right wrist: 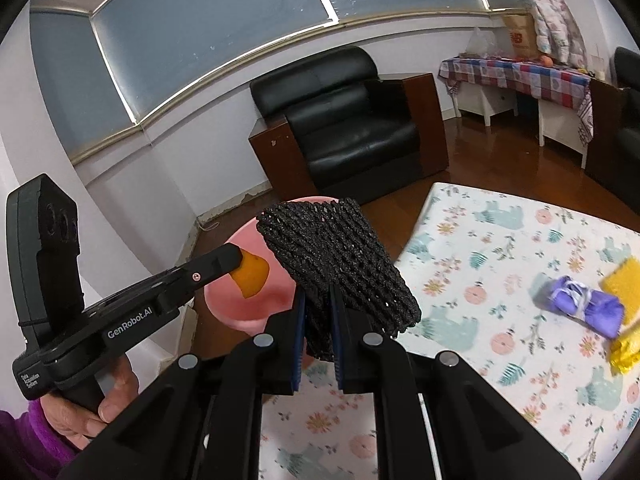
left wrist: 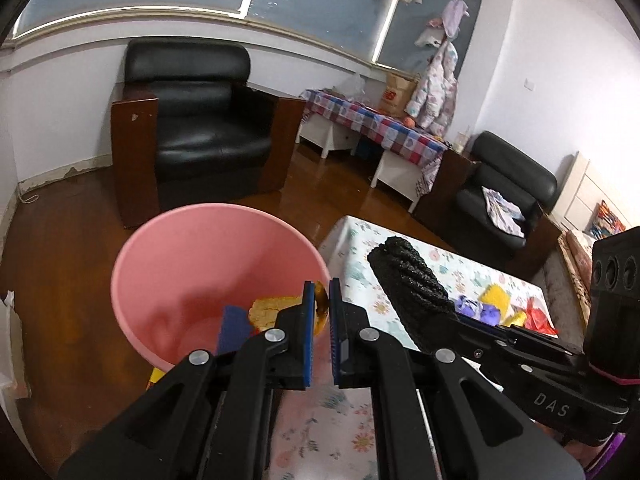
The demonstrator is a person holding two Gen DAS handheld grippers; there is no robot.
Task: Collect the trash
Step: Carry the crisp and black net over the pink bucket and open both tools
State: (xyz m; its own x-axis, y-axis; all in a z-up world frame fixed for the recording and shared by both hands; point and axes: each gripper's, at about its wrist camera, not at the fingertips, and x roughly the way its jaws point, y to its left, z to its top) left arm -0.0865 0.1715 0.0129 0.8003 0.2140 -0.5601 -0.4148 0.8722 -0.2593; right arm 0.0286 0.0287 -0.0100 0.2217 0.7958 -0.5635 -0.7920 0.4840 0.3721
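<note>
A pink bin (left wrist: pixel 192 256) stands on the floor beside the table and holds yellow and blue scraps (left wrist: pixel 268 310); it also shows in the right wrist view (right wrist: pixel 240 304). My left gripper (left wrist: pixel 321 300) is shut on an orange peel piece (right wrist: pixel 250 276) over the bin's rim. My right gripper (right wrist: pixel 318 320) is shut on a black foam net sleeve (right wrist: pixel 340 256), held above the table edge next to the bin; the sleeve also shows in the left wrist view (left wrist: pixel 408 280). A purple wrapper (right wrist: pixel 580 304) and yellow scraps (right wrist: pixel 624 344) lie on the table.
The table has a floral cloth (right wrist: pixel 500 240). A red scrap (left wrist: pixel 538 316) lies on it at the far right. A black armchair (left wrist: pixel 200 120) stands behind the bin, with a second armchair (left wrist: pixel 504 204) and a checked-cloth bench (left wrist: pixel 380 128) further back. The floor is wood.
</note>
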